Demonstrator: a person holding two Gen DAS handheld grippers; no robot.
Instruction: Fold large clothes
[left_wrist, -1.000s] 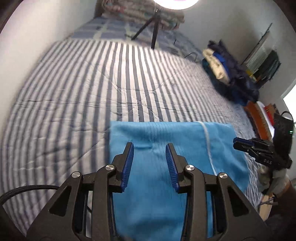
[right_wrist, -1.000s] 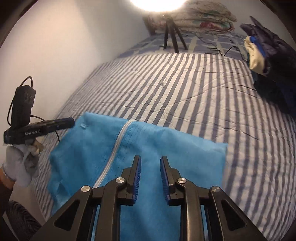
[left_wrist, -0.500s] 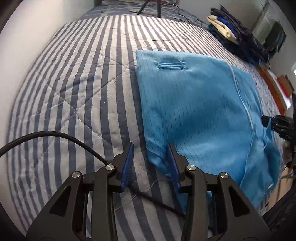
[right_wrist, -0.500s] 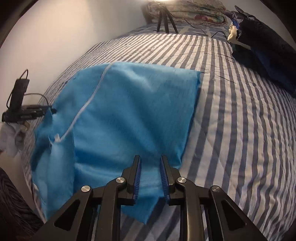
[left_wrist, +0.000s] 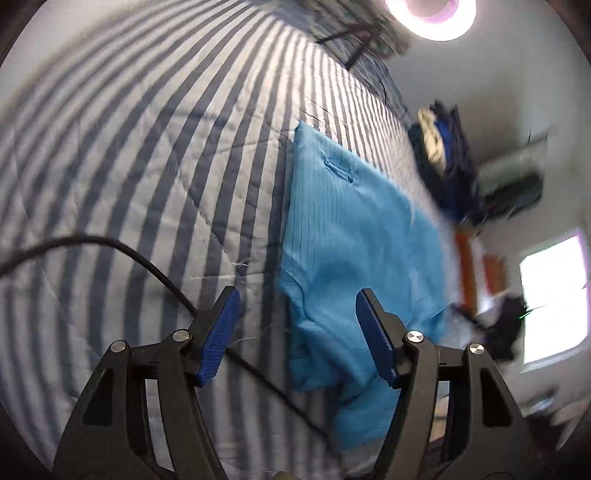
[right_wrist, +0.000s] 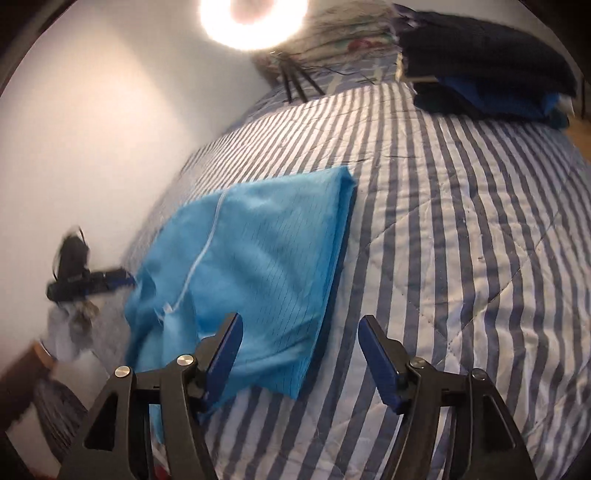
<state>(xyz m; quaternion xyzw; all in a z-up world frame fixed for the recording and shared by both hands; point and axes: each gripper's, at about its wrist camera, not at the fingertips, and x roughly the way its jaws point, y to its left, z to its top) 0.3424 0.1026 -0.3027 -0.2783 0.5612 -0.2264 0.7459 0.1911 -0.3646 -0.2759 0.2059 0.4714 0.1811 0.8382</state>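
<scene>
A light blue zip-up garment (left_wrist: 351, 236) lies folded flat on the striped bed; it also shows in the right wrist view (right_wrist: 258, 258), with a white zipper line. Its near end hangs rumpled over the bed's edge. My left gripper (left_wrist: 297, 332) is open and empty, hovering above the garment's near left corner. My right gripper (right_wrist: 299, 350) is open and empty, above the garment's near right corner. The left gripper also shows as a dark blurred shape at the left of the right wrist view (right_wrist: 85, 280).
The blue-and-white striped quilt (right_wrist: 461, 221) covers the bed. A pile of dark clothes (right_wrist: 487, 74) sits at the far right. A ring light on a tripod (right_wrist: 255, 18) stands at the head. A black cable (left_wrist: 147, 266) lies across the quilt.
Both grippers have opened wide and let go of the garment. They have lifted and tilted back from its near edge. The garment now rests folded on the bed.
</scene>
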